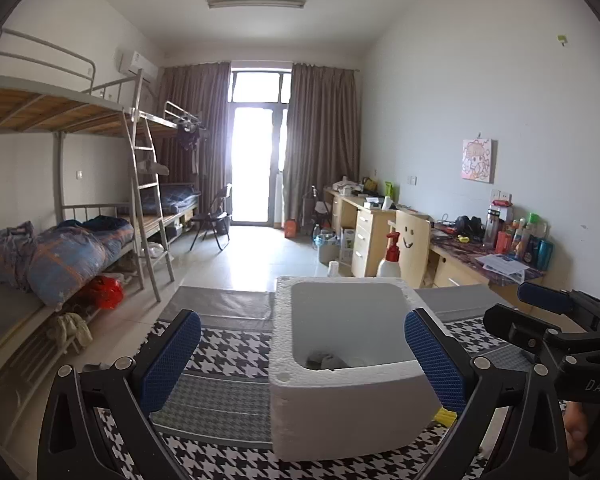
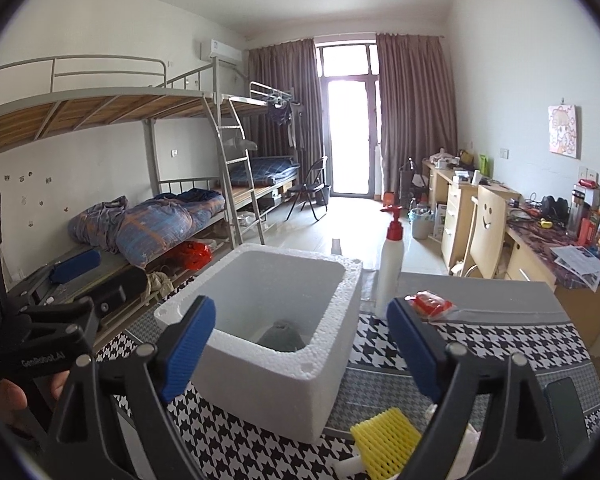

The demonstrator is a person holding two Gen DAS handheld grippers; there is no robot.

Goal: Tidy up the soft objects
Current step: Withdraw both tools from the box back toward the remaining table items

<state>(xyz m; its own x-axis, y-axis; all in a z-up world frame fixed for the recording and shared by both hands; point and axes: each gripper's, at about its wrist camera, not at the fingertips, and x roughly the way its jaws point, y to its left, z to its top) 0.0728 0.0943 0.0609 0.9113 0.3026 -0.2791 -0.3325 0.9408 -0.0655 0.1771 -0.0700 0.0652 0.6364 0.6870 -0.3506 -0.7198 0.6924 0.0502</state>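
A white foam box stands on the houndstooth cloth. A grey soft item lies in the bottom of the box. My left gripper is open and empty, its fingers either side of the box's near left part. My right gripper is open and empty above the box's near edge. A yellow foam net sleeve lies on the cloth right of the box. A red packet lies farther back on the right.
A white pump bottle with a red top stands behind the box. A dark phone lies at the cloth's right edge. Bunk beds line the left wall, desks the right.
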